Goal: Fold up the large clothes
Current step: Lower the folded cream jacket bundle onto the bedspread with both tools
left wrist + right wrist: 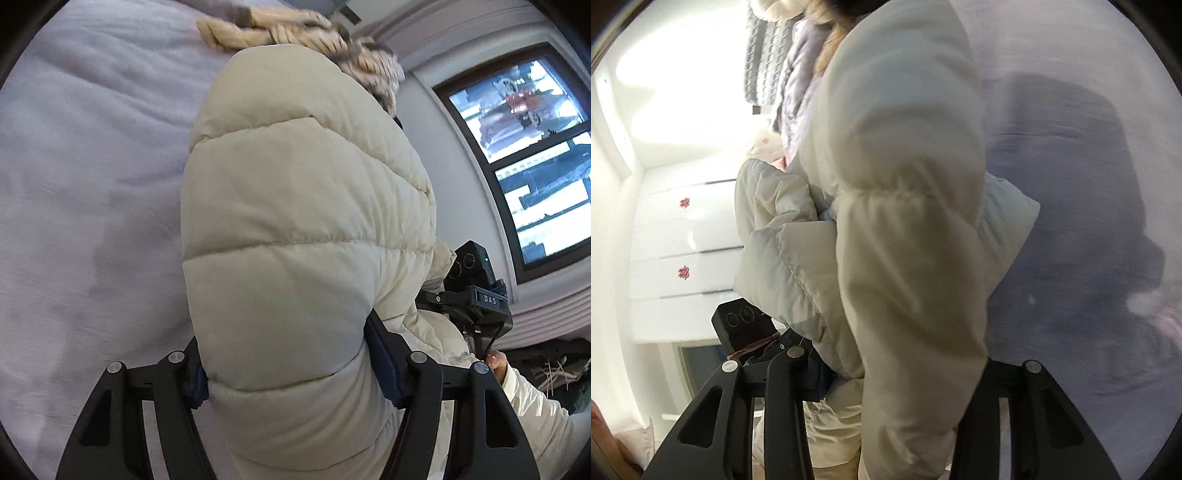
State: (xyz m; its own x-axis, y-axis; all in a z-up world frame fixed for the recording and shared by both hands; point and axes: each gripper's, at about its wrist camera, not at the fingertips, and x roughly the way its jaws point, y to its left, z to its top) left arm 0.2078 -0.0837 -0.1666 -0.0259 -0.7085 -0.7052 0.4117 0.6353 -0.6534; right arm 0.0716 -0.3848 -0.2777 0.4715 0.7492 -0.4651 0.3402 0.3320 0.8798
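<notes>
Left wrist view: the left gripper (295, 373) has a thick quilted fold of the cream puffer jacket (306, 221) between its jaws. The blue pads (384, 369) press into the padding from both sides, so the jaws are clamped on the jacket. The jacket bulges up and away from the gripper and covers the middle of the view. It hangs above the grey bedspread (92, 184), which fills the left half. Whether the jacket's lower edge touches the bed cannot be told.

At the far edge of the bed, beyond the jacket, lies a beige and brown knitted garment (295, 33). To the right of the bed a dark-framed window (517, 147) sits in a pale wall. The right gripper (476, 295) shows at the jacket's right side, with a fingertip and a white sleeve (528, 398) of the person just below it.

Right wrist view: blurred. The right gripper (886, 373) has a bunched part of the same jacket (886, 184) between its fingers; the fabric fills the gap and hides the right pad. The left pad (820, 376) lies against it, so this reads as a grip on the jacket. The left gripper's black body (746, 332) sits at the jacket's left side. Behind it stands a white cabinet (683, 240) with two small red marks. The bedspread (1071, 184) lies to the right, in shadow.
</notes>
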